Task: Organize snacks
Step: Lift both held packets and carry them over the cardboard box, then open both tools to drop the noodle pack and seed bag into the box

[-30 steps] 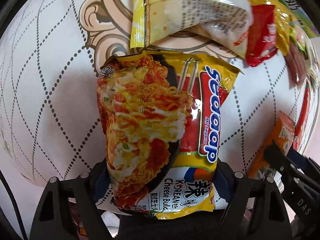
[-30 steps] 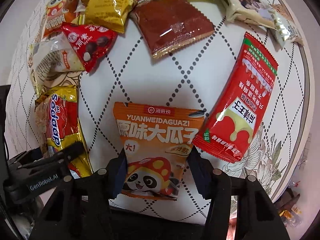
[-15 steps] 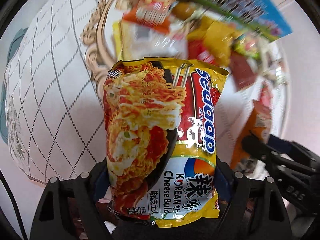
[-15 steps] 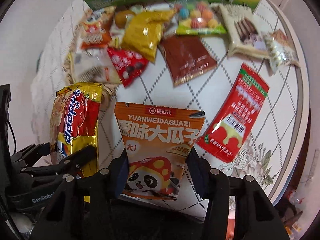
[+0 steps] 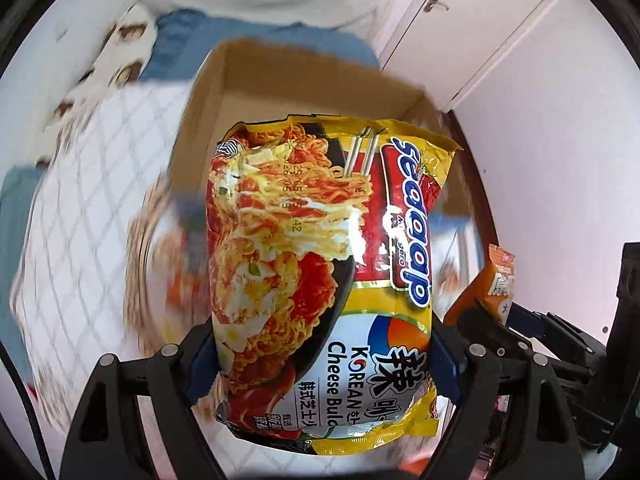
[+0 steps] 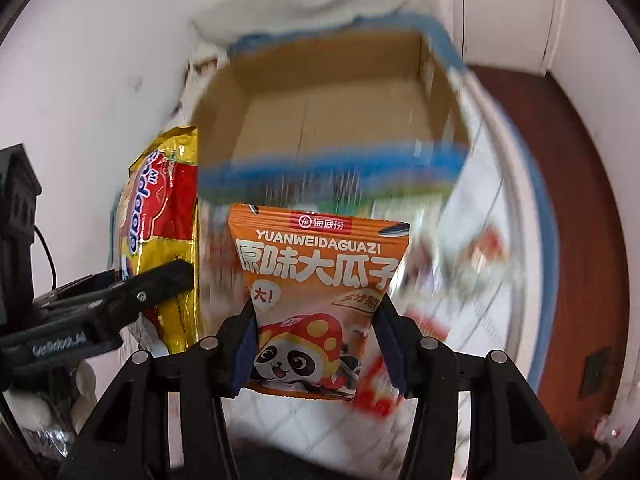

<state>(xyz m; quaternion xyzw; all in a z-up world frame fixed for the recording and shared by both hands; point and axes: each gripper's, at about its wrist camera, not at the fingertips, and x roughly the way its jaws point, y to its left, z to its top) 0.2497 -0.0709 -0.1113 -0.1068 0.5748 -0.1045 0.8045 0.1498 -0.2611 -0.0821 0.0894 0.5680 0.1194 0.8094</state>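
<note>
My left gripper [image 5: 320, 360] is shut on a yellow and red Sedaap noodle packet [image 5: 320, 264] and holds it upright in the air. My right gripper [image 6: 316, 344] is shut on an orange sunflower seed packet [image 6: 316, 288] with a panda on it. An open cardboard box [image 5: 312, 84] stands ahead of both grippers, and its inside [image 6: 340, 116] looks bare. The noodle packet also shows at the left of the right wrist view [image 6: 164, 232], and the seed packet at the right of the left wrist view [image 5: 496, 284]. The two grippers are side by side.
The round table with a white diamond-pattern cloth [image 5: 80, 216] lies blurred below. Other snack packets on it [image 6: 460, 256] are smeared by motion. A white wall and cupboard doors [image 5: 500, 20] stand behind the box. A dark wooden floor [image 6: 580, 240] is at the right.
Both grippers have lifted their packets off the table and tilted up and forward. The cardboard box has come into view ahead, and the snack pile has dropped below, blurred.
</note>
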